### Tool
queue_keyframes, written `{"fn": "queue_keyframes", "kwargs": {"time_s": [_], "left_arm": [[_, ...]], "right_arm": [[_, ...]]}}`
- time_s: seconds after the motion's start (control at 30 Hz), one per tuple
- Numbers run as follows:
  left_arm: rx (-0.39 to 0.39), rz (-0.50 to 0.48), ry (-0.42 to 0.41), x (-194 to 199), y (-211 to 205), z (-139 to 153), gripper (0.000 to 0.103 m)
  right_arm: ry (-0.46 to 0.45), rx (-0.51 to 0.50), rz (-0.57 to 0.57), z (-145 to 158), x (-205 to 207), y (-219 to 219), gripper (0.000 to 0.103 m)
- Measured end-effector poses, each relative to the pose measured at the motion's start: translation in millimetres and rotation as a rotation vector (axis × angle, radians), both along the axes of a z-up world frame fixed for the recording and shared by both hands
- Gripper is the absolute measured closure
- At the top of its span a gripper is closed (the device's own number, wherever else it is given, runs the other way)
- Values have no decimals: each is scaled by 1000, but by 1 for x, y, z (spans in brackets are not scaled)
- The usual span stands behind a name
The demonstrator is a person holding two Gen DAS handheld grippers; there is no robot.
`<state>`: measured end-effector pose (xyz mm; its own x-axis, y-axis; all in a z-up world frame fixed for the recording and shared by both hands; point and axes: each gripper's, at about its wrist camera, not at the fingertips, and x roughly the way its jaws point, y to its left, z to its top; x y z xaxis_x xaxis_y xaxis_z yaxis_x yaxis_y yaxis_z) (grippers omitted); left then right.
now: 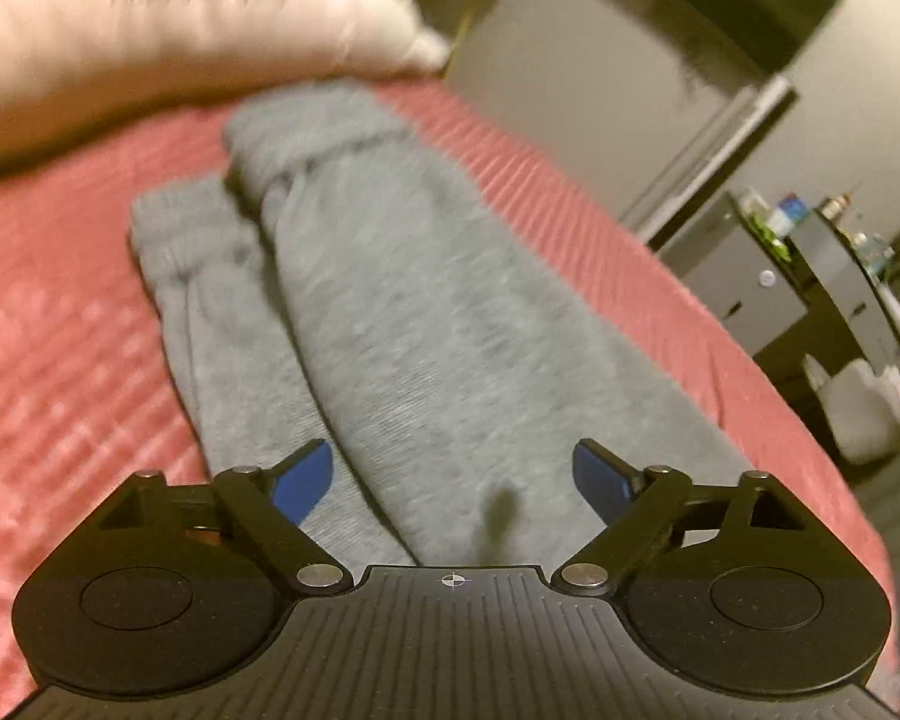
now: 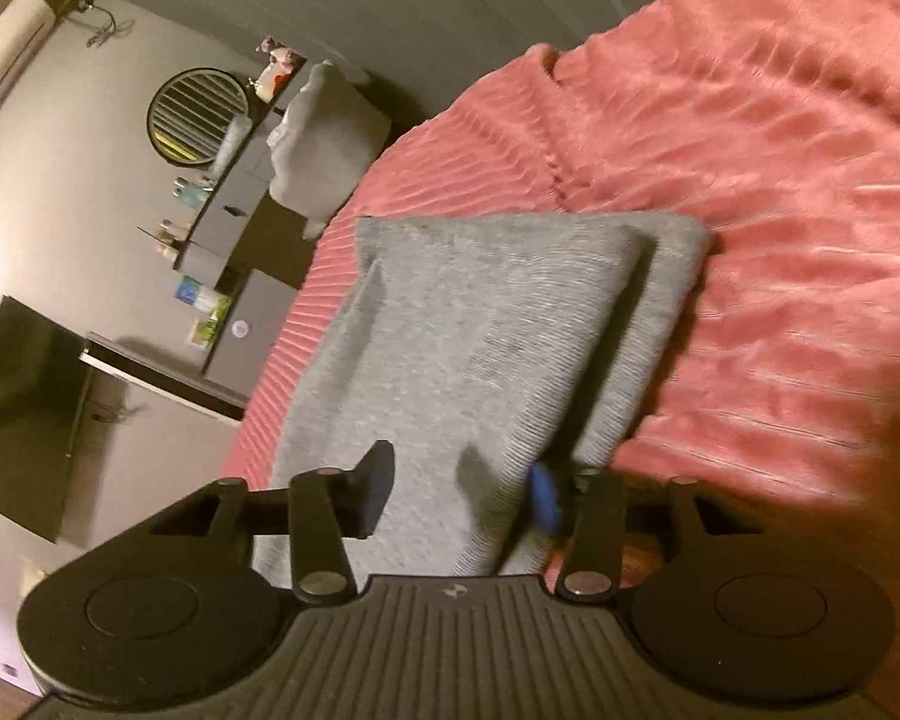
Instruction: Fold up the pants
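Observation:
Grey sweatpants (image 1: 402, 312) lie lengthwise on a pink ribbed bedspread (image 1: 60, 330), legs side by side, cuffs at the far end near a white pillow (image 1: 168, 42). My left gripper (image 1: 453, 480) is open just above the near part of the pants, blue pads apart, holding nothing. In the right wrist view the pants (image 2: 468, 324) lie folded with a straight far edge. My right gripper (image 2: 459, 492) is open with the jaws either side of the near end of the grey fabric; I cannot tell if it touches.
The pink bedspread (image 2: 780, 180) spreads to the right. Beyond the bed edge stand a grey dresser (image 2: 252, 324) with small bottles, a round mirror (image 2: 198, 117), a dark TV screen (image 2: 24, 414) and a white bag (image 1: 864, 408) on the floor.

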<state>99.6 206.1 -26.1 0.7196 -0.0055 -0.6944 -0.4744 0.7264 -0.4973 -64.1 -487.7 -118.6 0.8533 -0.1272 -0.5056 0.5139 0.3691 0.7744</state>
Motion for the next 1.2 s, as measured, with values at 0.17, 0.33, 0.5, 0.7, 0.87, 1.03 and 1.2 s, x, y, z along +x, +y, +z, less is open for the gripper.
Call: {"fn": "queue_keyframes", "kwargs": {"time_s": [0.17,0.33,0.5,0.7,0.87,1.03,1.2], "left_arm": [[-123,45,45,11,15,-23,64],[-182,50,38,24,28,-30,64],[-204,20,126,40,34,-23,85],[-239,1,-88,28,48,30,91],[-207,-48,-198,-16,51,35,90],[-116,-32,99,-18,44,-42,85],[-4,-20,44,-15,37,-14,78]], "right_arm": [[-8,-5,18,-2,8,2,86],[-29,37,9,-9,12,-3,81],[65,-24,15,5,30,-2,93],[-59,-130,61,70,35,-2,98],[-211,-224,43,97,3,-5,98],[130,-225,41,32,5,-16,96],[168,-204,10,18,2,-15,95]]}}
